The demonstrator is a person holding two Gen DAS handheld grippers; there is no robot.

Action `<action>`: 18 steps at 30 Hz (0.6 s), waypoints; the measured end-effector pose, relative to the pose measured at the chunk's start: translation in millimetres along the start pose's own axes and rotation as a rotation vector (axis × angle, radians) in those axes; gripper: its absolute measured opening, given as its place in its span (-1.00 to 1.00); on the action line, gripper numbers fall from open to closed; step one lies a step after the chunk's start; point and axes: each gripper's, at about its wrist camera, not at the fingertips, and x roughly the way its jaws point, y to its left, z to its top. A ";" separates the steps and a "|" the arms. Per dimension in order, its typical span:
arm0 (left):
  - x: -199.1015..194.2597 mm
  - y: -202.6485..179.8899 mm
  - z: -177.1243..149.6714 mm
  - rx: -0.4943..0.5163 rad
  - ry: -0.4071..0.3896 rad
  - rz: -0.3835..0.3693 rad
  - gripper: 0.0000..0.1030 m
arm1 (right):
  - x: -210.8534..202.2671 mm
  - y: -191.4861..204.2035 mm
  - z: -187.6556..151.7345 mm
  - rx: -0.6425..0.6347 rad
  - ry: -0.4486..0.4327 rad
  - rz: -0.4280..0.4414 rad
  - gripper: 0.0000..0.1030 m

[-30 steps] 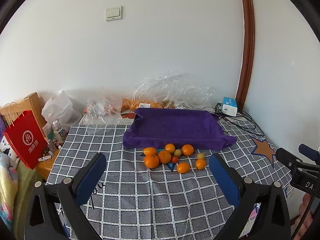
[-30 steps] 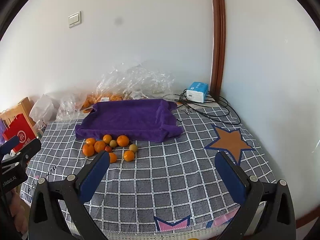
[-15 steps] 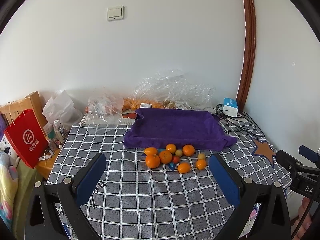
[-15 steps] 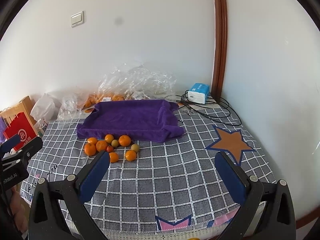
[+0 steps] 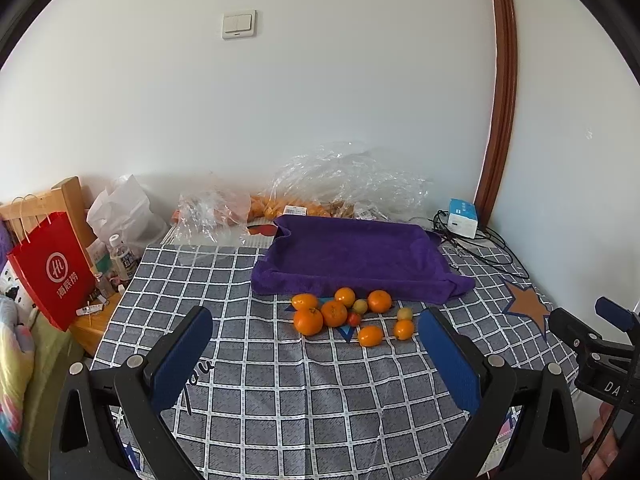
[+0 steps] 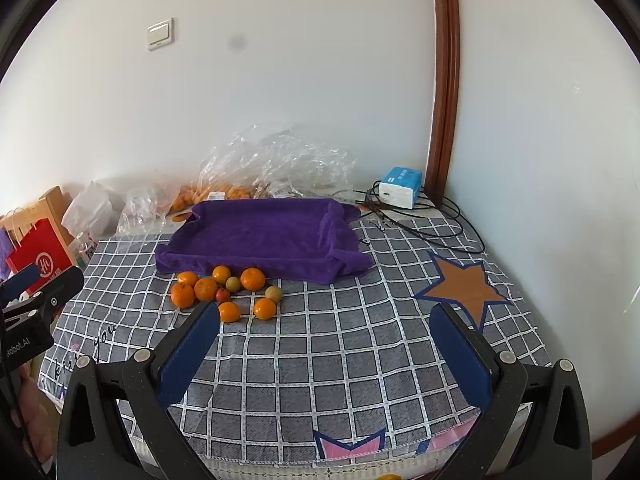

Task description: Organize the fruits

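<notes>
A cluster of several oranges (image 5: 308, 321) (image 6: 183, 295), small yellow-green fruits (image 5: 360, 306) (image 6: 273, 293) and one small red fruit (image 5: 353, 319) (image 6: 222, 295) lies on the grey checked tablecloth, just in front of a tray draped in purple cloth (image 5: 352, 256) (image 6: 260, 236). My left gripper (image 5: 316, 344) is open and empty, held above the near table, short of the fruit. My right gripper (image 6: 326, 340) is open and empty, to the right of the fruit and nearer the front edge.
Clear plastic bags with more oranges (image 5: 280, 208) (image 6: 224, 190) lie behind the tray. A blue-white box with black cables (image 5: 462, 218) (image 6: 400, 188) sits at the back right. A red paper bag (image 5: 52, 268) and bottles (image 5: 122, 256) stand at the left. The table's front edge (image 6: 320, 460) is close.
Both grippers have drifted slightly, so the fruit and tray sit a little higher in both views. Both stay open and empty. Nothing on the table has moved.
</notes>
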 end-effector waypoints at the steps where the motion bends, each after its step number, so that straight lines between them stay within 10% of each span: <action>1: 0.6 0.7 0.6 -0.005 0.001 -0.003 1.00 | 0.2 0.6 0.0 -0.002 0.002 0.001 1.00; 18: 0.8 2.4 -3.3 -0.002 0.000 -0.003 1.00 | -1.7 2.6 -1.6 -0.008 -0.005 -0.005 1.00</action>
